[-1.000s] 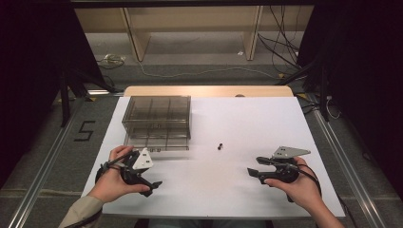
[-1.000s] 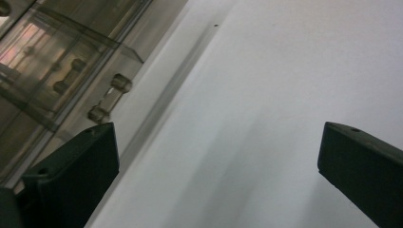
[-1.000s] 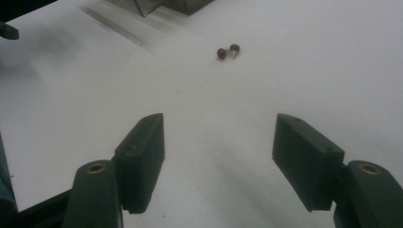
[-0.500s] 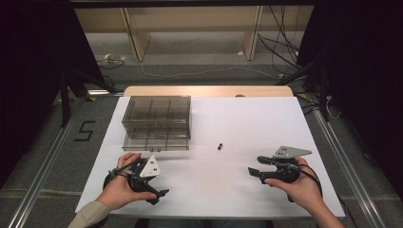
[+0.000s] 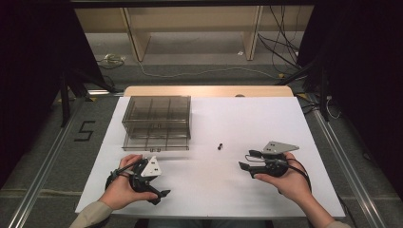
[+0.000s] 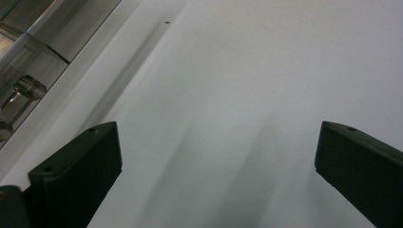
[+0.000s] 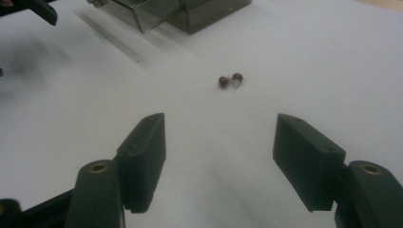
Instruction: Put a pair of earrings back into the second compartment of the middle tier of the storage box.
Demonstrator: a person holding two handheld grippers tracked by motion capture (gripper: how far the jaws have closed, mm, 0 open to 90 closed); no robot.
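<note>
Two small brown parts (image 7: 230, 80) on white table (image 5: 247, 118); right claw (image 7: 218, 159), left claw (image 6: 216, 166) agape, empty.

Your nearest piece is the small two-headed part (image 5: 219, 146), lying on the white table (image 5: 247, 118) a little toward the near edge from its middle. Seen from the right gripper view, the small two-headed part (image 7: 230, 80) is two round, reddish-brown beads side by side, touching or nearly so, with thin pale metal legs beneath them; how the legs join is too small to tell. It rests flat and loose, well clear of every edge of the table.
</note>
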